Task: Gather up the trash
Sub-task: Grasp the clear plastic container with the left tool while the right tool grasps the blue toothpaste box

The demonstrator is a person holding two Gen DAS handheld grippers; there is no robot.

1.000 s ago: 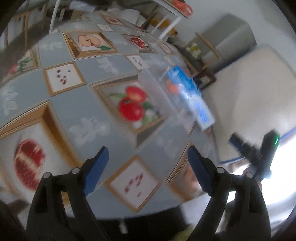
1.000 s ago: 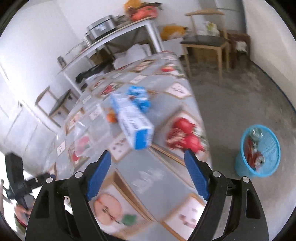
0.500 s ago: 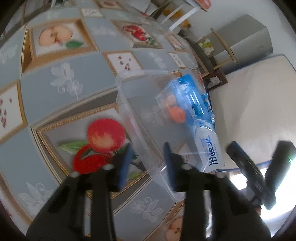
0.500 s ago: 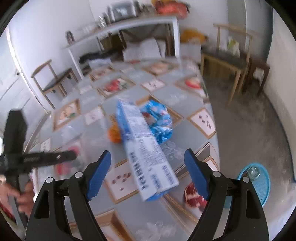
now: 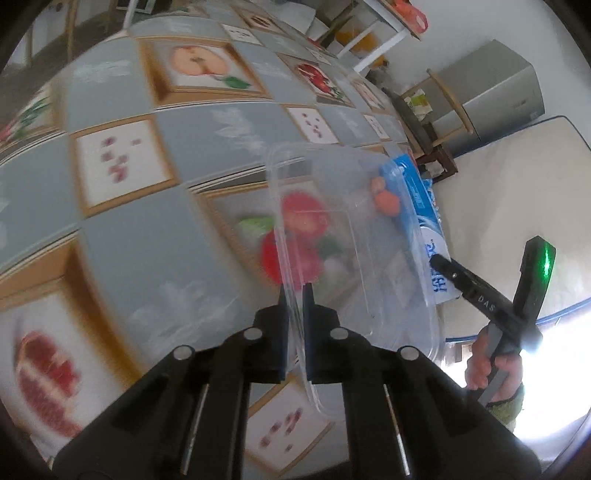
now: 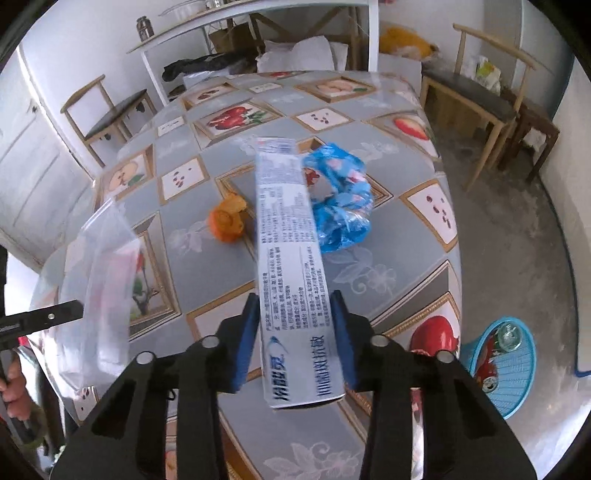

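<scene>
My left gripper is shut on the near rim of a clear plastic container, which is tilted above the fruit-patterned tablecloth. In the right wrist view a long white and blue toothpaste box lies lengthwise between the blue pads of my right gripper. Its jaws are closing, and the pads touch both long sides of the box. An orange peel and a crumpled blue plastic bag lie on the table just beyond the box. The clear container shows at the left.
A blue basket holding cans stands on the floor at the right of the table. Wooden chairs stand at the far sides, and a white shelf table stands behind. A hand holds the right tool.
My left jaws went from wide open to shut on the container's rim. My right gripper came in over the toothpaste box and its jaws narrowed onto it.
</scene>
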